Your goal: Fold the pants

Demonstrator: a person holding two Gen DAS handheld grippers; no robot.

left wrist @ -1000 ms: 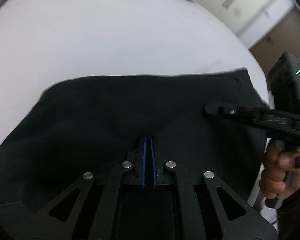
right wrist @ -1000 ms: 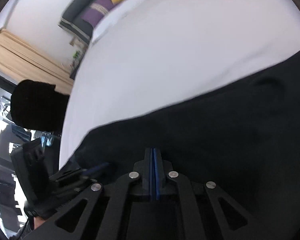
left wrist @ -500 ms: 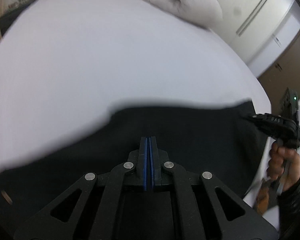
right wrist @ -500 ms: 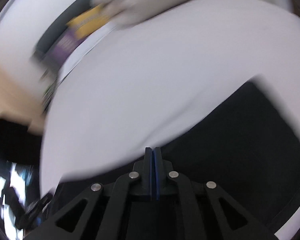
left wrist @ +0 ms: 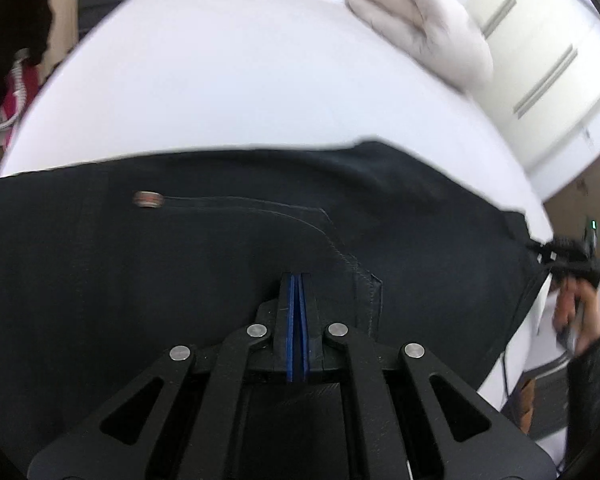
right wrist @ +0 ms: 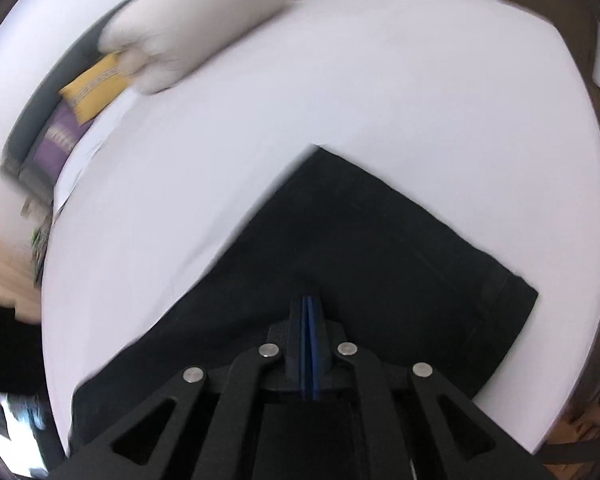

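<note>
Black pants point(left wrist: 180, 264) lie flat across the near part of a white bed point(left wrist: 228, 80). In the left wrist view a metal button point(left wrist: 148, 199) and a stitched fly seam show on the waist end. My left gripper point(left wrist: 298, 280) is shut, its blue pads together, just above the fabric and holding nothing I can see. In the right wrist view the pants point(right wrist: 380, 248) end in a squared hem toward the right. My right gripper point(right wrist: 310, 304) is shut above that end. The right gripper also shows in the left wrist view point(left wrist: 568, 256), held by a hand at the far right.
A white pillow point(left wrist: 424, 20) lies at the head of the bed, also in the right wrist view point(right wrist: 188, 28). Yellow and purple cushions point(right wrist: 92, 84) sit behind it. White wardrobe doors point(left wrist: 548, 60) stand to the right. The bed edge runs close on the right point(right wrist: 572, 320).
Both grippers have pulled back and up from the pants, so more bed and the pillow show. The pants now lie spread out longer, and the waist button has come into view.
</note>
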